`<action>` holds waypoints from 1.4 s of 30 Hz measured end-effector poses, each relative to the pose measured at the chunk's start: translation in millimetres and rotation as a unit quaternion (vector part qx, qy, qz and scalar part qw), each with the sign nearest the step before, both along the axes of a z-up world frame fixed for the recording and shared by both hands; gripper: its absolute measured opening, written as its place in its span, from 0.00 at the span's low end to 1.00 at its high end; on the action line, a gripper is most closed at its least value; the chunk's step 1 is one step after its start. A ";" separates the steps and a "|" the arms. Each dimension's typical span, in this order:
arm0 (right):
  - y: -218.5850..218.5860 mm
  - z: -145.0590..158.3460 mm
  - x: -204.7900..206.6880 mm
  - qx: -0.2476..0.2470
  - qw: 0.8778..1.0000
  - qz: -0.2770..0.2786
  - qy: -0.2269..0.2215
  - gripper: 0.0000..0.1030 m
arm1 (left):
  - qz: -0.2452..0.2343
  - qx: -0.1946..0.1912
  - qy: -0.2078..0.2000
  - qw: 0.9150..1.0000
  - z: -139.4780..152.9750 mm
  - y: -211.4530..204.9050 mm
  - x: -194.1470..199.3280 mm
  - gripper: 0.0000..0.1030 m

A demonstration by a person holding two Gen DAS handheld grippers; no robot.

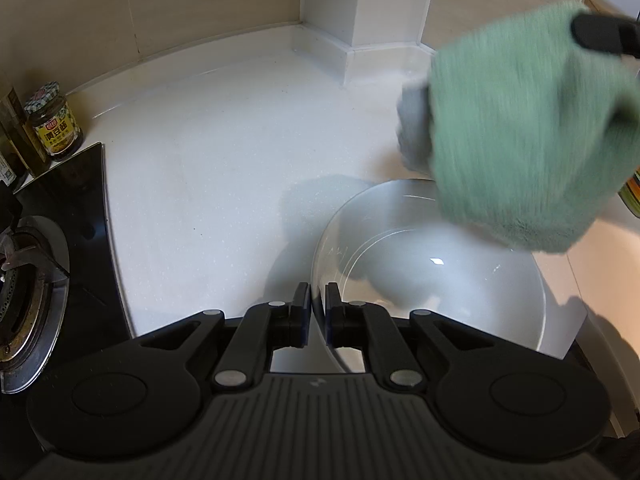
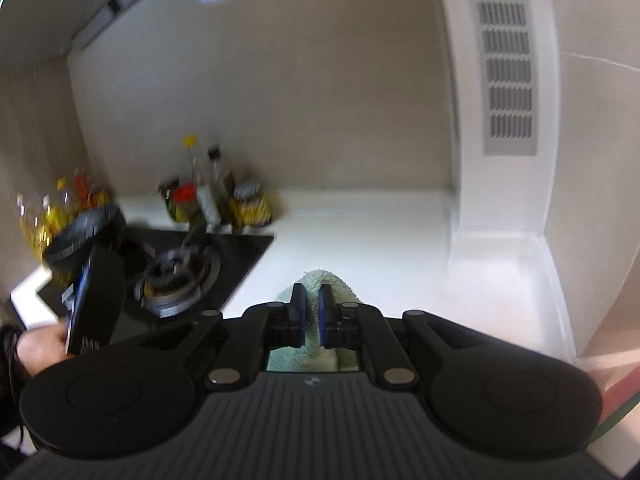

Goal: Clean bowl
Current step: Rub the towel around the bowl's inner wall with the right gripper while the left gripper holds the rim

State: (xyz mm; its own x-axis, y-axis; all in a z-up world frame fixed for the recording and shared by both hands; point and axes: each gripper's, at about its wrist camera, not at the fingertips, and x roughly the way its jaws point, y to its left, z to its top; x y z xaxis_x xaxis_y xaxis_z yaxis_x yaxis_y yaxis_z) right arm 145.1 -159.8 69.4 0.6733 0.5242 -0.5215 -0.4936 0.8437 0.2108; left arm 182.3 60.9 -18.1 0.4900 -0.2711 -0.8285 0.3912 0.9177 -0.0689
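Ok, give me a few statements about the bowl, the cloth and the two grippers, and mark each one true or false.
1. The left gripper is clamped on the rim of the clear glass bowl. True.
2. The right gripper holds a fluffy green cloth. True.
3. The cloth lies flat on the white countertop. False: it hangs from the gripper above the bowl.
4. The bowl sits on the black gas stove. False: it is on the countertop, to the stove's right.
5. The bowl is full of food. False: it looks empty.
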 end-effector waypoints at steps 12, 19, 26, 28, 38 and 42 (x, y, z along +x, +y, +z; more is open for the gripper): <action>9.4 -60.8 -3.4 -0.237 0.965 -0.108 0.000 0.19 | -0.001 0.006 -0.003 1.000 -0.9 -3.7 1.5 0.05; 20.7 -57.7 -16.1 -0.110 0.990 0.040 0.084 0.19 | 0.001 0.012 -0.007 1.000 -0.9 -6.8 -3.0 0.05; 30.7 -88.3 4.2 -0.150 0.982 0.030 0.112 0.24 | 0.003 0.010 -0.009 1.000 -1.7 -6.6 -6.2 0.05; 36.6 -92.5 11.2 -0.172 0.978 0.046 0.106 0.25 | 0.004 0.008 -0.009 1.000 -2.2 -6.7 -6.4 0.05; 51.3 -121.8 43.9 -0.209 0.959 0.083 0.170 0.22 | 0.004 -0.004 -0.006 1.000 -3.3 -5.0 -7.9 0.05; 52.5 -116.3 62.2 -0.231 0.946 0.122 0.192 0.18 | -0.032 0.005 -0.012 0.999 -2.9 -6.6 -6.4 0.07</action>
